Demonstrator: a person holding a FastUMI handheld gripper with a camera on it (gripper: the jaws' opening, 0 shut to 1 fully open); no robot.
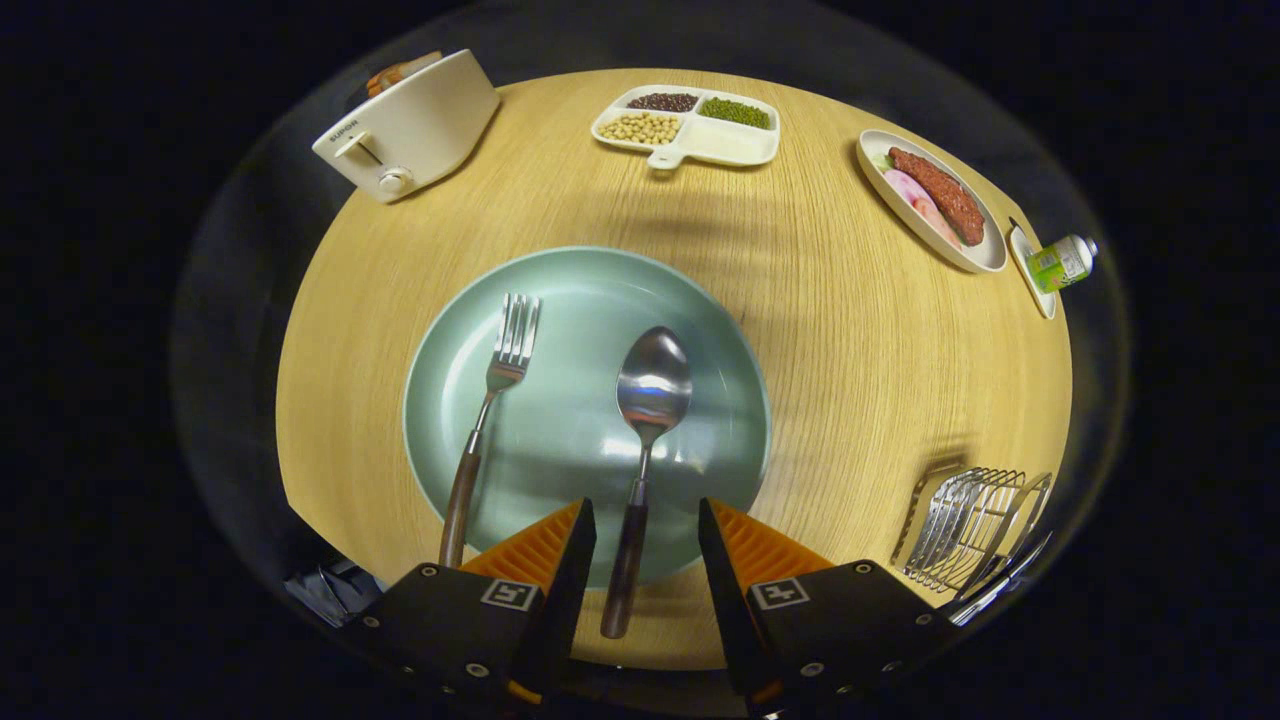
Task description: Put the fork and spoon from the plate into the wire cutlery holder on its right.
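Observation:
A pale green plate (590, 290) lies on the round wooden table just ahead of the fingers. On it rest a fork (490, 410) to the left and a spoon (645, 420) in the middle, both with brown wooden handles reaching over the plate's near rim. My gripper (647, 515) is open, and the spoon's handle lies between the two fingers without either touching it. The fork's handle runs just outside the left finger. The wire cutlery holder (975, 530) stands to the right of the plate, near the table's edge beside the right finger.
Across the table stand a white toaster (410, 125) at the far left, a divided tray of beans (685, 125) at the back, and an oval dish of meat (935, 195) with a small bottle (1062, 262) at the far right. Bare wood separates plate and holder.

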